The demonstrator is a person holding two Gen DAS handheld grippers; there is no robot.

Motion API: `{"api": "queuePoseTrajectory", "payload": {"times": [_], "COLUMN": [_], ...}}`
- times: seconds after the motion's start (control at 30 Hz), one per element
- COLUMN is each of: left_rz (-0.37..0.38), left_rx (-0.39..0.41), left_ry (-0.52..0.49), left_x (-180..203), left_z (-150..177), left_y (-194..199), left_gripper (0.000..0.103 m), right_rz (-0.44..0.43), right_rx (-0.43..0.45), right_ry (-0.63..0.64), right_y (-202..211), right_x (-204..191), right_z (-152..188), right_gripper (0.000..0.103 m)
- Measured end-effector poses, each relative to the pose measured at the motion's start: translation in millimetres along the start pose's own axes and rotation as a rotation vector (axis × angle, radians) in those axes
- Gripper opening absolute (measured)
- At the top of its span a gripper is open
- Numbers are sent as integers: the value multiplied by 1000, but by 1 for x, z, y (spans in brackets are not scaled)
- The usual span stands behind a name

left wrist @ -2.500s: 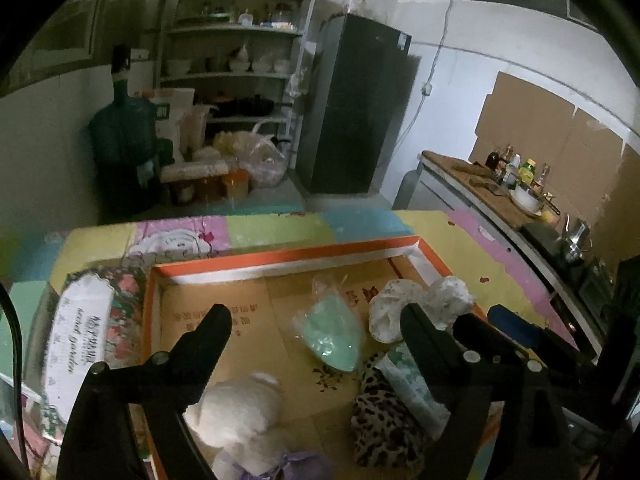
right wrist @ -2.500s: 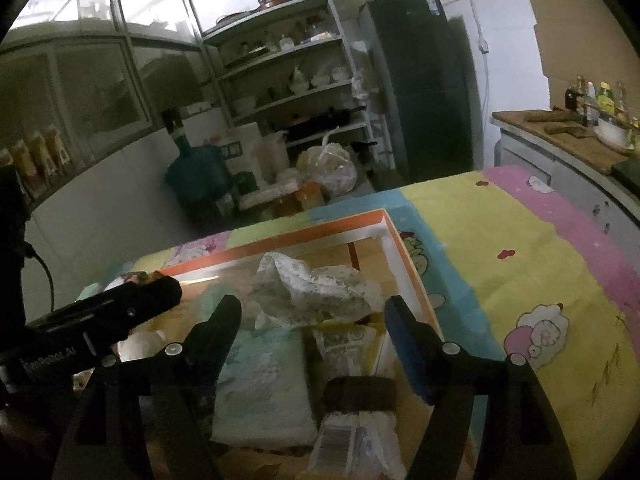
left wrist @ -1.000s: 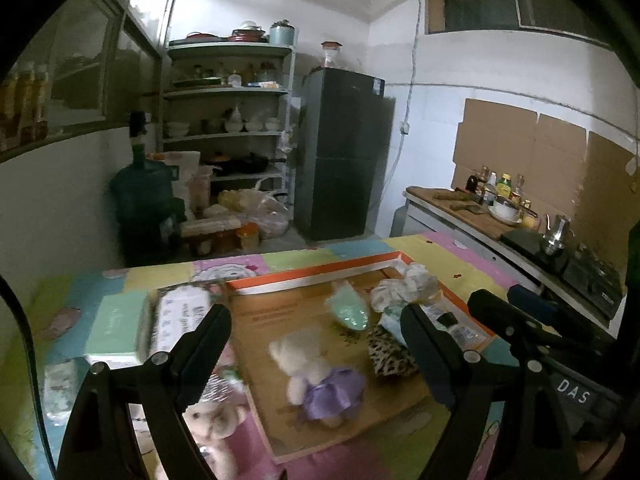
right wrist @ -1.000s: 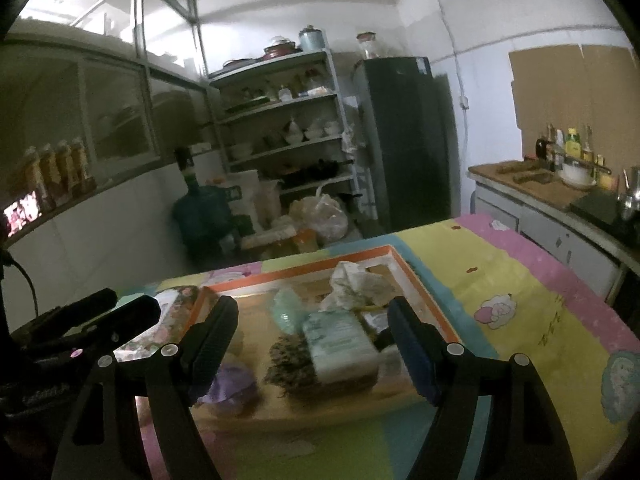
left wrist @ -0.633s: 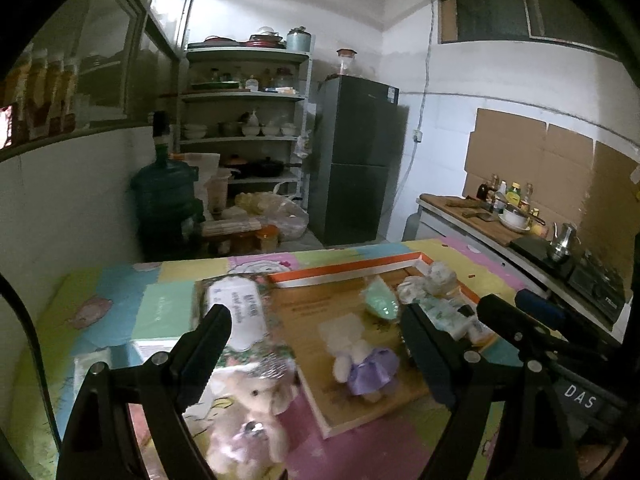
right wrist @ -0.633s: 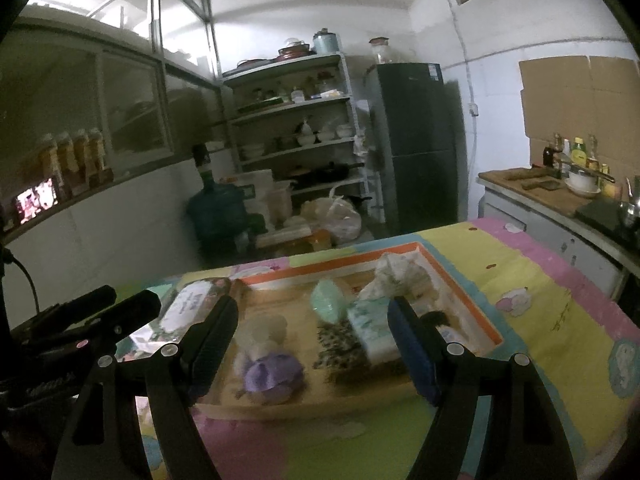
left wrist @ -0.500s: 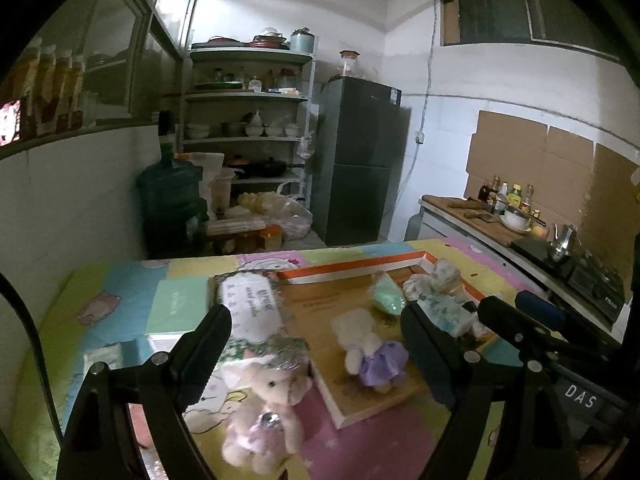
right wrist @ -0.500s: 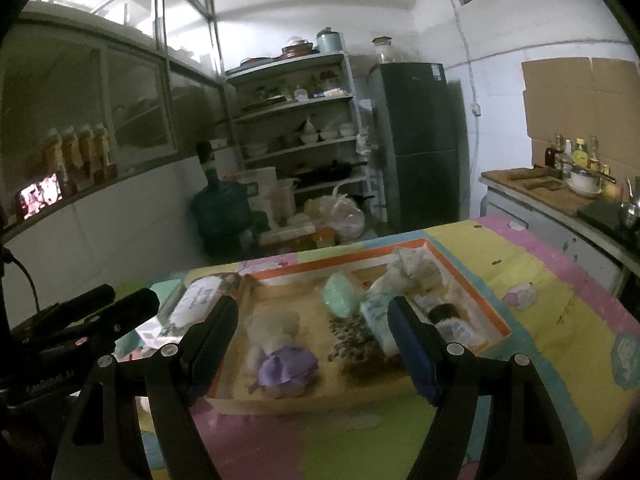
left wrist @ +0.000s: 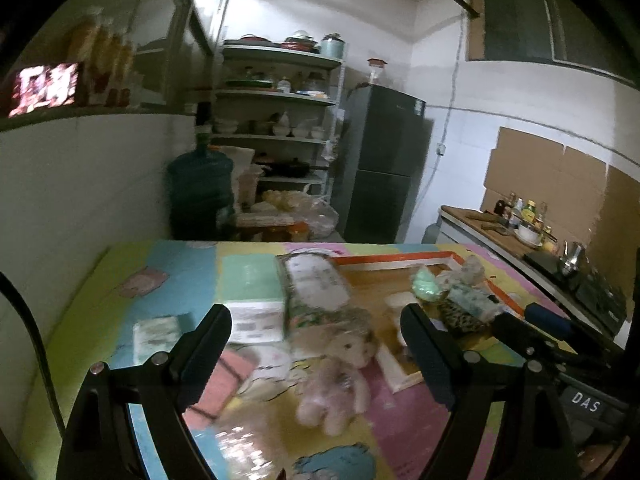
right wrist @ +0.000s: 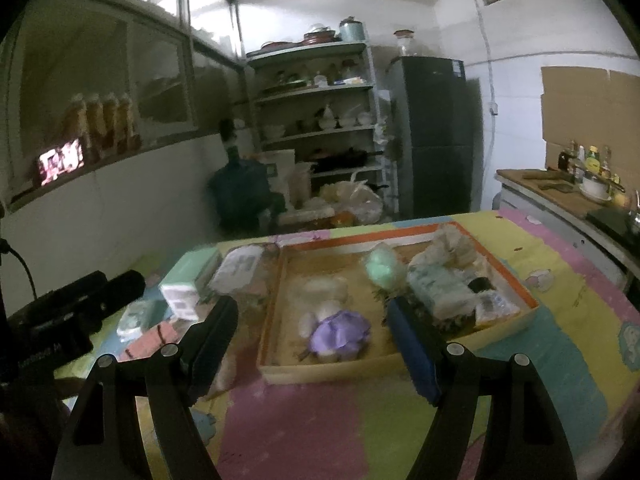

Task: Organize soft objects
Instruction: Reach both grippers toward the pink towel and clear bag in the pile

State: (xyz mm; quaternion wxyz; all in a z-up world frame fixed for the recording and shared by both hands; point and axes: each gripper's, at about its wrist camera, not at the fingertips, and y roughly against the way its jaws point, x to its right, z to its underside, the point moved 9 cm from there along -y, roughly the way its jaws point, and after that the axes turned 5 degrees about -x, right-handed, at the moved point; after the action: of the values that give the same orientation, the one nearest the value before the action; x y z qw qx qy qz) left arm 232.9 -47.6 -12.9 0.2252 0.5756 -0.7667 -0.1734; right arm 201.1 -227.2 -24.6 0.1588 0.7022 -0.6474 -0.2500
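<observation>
Two wrist views of a desk (right wrist: 540, 256) covered with a pastel patchwork cloth are shown, with a kitchen shelf rack (right wrist: 316, 92) and a dark refrigerator (right wrist: 436, 136) behind it. The left claw (left wrist: 320, 344) is seen released, its jaws spread wide with nothing between them, above a pink plush toy (left wrist: 340, 380) that lies on the cloth just outside the near corner of a shallow cardboard box with an orange rim (right wrist: 404, 236). The right claw (right wrist: 316, 340) is likewise released and empty, its jaws standing wide apart in front of the same box. Inside the box, a cream plush toy in a purple skirt (right wrist: 332, 320) lies toward the near left side; a mint-green pouch (right wrist: 382, 268) sits near the middle, and a pale green tissue pack (right wrist: 436, 284), a crumpled white cloth (right wrist: 448, 248) and a leopard-print item (left wrist: 460, 314) are grouped at the right side. Left of the box, a floral-printed pack (left wrist: 316, 288) lies just beside the rim, with a mint-and-white carton (left wrist: 248, 292), a small green packet (left wrist: 156, 336) and a pink notebook (left wrist: 220, 384) spread farther left on the cloth. Both views are blurred, so finer detail of the soft items cannot be told.
</observation>
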Motion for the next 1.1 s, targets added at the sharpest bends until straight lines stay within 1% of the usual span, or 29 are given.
{"api": "queuePoseTrajectory", "payload": {"times": [0.27,0.43,0.77,0.9,1.0,1.1], "left_rz": [-60,-78,-107,-131,-149,-165], "left_rx": [-12,-17,-65,-76,-77,-78], "left_ry": [70,105,145,174,195,204], "left_x": [-53,-78,-108,-126,-141,-152], "left_z": [16,28,50,56,57,58], "left_y": [12,18,11,8,7,6], "left_gripper": [86,86,86,86,86,86], "right_rz": [-38,-80,-140,-205,-275,-318], "right_rx": [-35,-72,-151,-185,-221,-263], "right_ry": [47,68,100,111,134,155], "right_y": [-5,-16,-45,-53,-60,-70], "right_x": [-31,-53,-88,-108,-131,-152], "right_z": [15,25,43,50,59,70], "right_gripper": [78,78,78,78,78,78]}}
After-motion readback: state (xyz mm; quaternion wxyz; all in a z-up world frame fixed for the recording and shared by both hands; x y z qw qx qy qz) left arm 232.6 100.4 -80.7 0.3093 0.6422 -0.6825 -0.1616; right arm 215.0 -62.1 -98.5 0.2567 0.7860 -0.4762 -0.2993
